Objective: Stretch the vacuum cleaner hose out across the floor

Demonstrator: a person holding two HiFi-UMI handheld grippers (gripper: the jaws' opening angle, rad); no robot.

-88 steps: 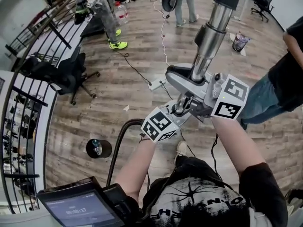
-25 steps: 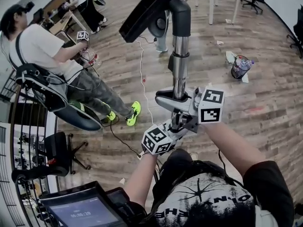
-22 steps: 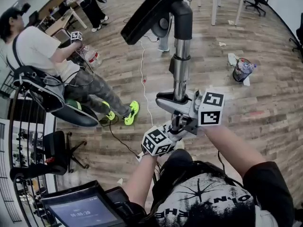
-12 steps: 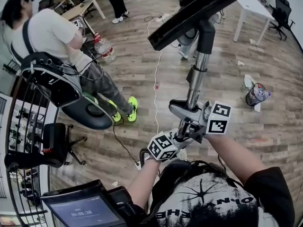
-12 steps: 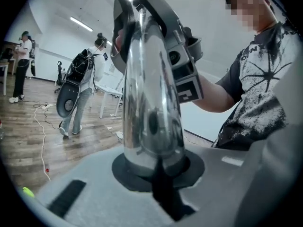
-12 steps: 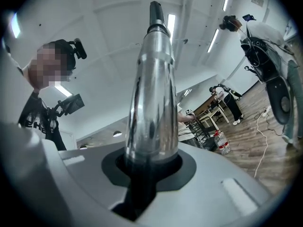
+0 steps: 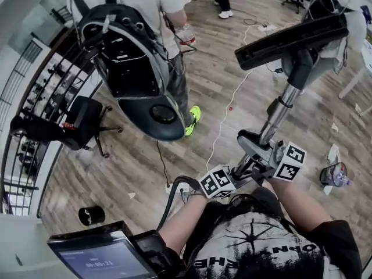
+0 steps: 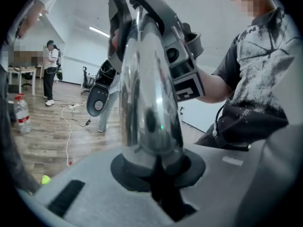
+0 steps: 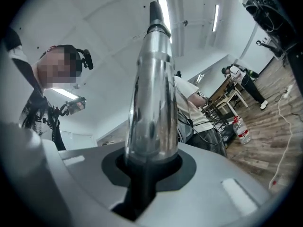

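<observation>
Grip check: both hand-held grippers are on the chrome wand tube [image 7: 278, 114], not on the hose itself. The right hand-held gripper [image 7: 264, 164] is pinched onto the tube, which sits in the notch between its jaws. The left hand-held gripper [image 7: 237, 173] is lower on the same tube. Its jaws have just been opening a little, yet the tube is between them and looks seated against them.

Wand axis: it runs from my hands up and to the right in the head view, ending at the black floor head [image 7: 290, 36], which is raised off the floor [image 7: 133, 161].

Hose position: the vacuum cleaner hose [image 7: 164, 207] lies the opposite way. It arcs out from under my left hand and drops toward my body at lower left. The left hand-held gripper is the nearer one to it. Its join with the wand is hidden under my hands, so the hose probably starts just below the left grip.

Judgement: carrying the wand away along its own axis should draw the hose out behind it. A person with a backpack [image 7: 133, 57] stands near on the left.
</observation>
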